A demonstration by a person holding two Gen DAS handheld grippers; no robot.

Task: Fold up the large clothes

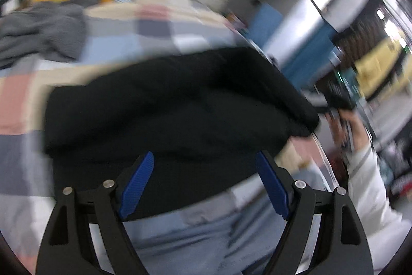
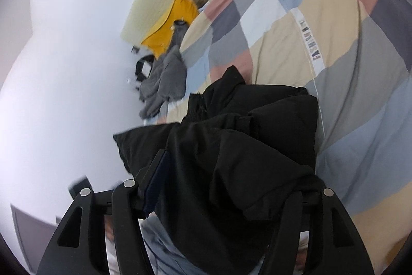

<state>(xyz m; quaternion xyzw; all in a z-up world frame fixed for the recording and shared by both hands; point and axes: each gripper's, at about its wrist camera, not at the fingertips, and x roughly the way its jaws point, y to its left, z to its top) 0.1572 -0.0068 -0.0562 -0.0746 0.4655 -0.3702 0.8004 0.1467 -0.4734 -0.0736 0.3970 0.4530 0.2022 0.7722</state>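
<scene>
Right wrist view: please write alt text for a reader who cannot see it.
A black padded jacket lies bunched on a checked quilt, with the right gripper open over it. Grey clothes and a yellow item lie farther back.

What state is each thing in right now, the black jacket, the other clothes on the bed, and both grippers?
black jacket: bunched in a loose, puffy heap on the bed, not neatly flat.
grey garment: crumpled near the bed's edge.
yellow garment: spread flat by the wall.
checked bedcover: spread out, lightly wrinkled.
left gripper: open, nothing between the pads.
right gripper: jaws apart, jacket fabric lying between them; right pad hidden, so a grip cannot be judged.
</scene>
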